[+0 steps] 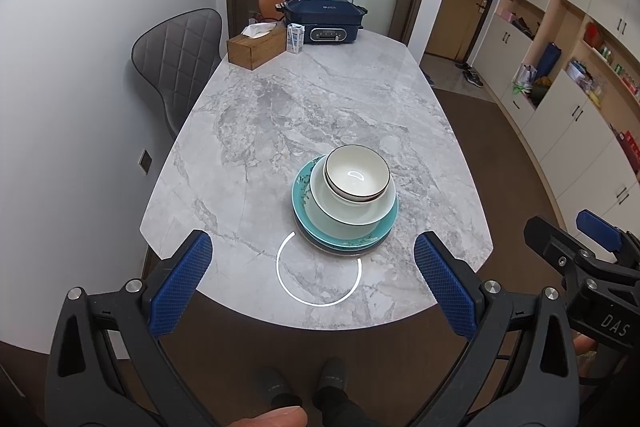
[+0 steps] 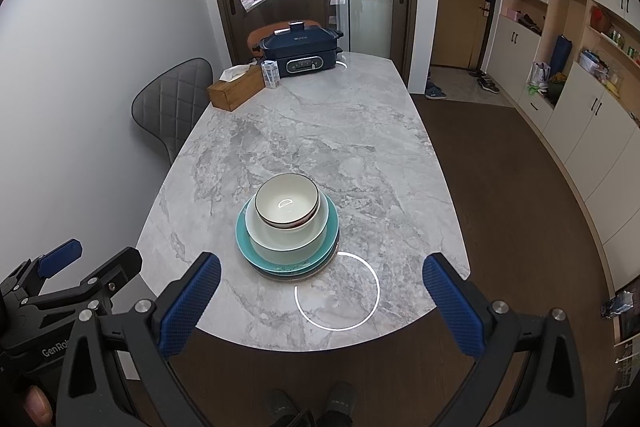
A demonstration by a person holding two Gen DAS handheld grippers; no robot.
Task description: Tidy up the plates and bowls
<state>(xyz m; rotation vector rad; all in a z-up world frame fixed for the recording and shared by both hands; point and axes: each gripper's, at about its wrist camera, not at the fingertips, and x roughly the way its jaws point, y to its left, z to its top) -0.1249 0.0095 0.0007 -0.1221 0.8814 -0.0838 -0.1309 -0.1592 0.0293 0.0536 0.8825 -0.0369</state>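
Both our left tool (image 1: 313,277) and right tool (image 2: 322,301) hang wide open and empty short of the marble table (image 1: 320,99), where the white bowl (image 1: 357,173) tops a pale dish (image 1: 352,213) on teal plates (image 1: 344,237) near the table's front edge. We judge the glazed stack heavy, slick and breakable, so we would pinch the top bowl's rim and lift it off alone.

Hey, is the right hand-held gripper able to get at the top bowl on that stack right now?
Probably yes. The right hand-held gripper is open and holds nothing, and the top bowl sits exposed on the stack with only bare marble table between them. Nothing blocks it; the left hand-held gripper stays off to the side.
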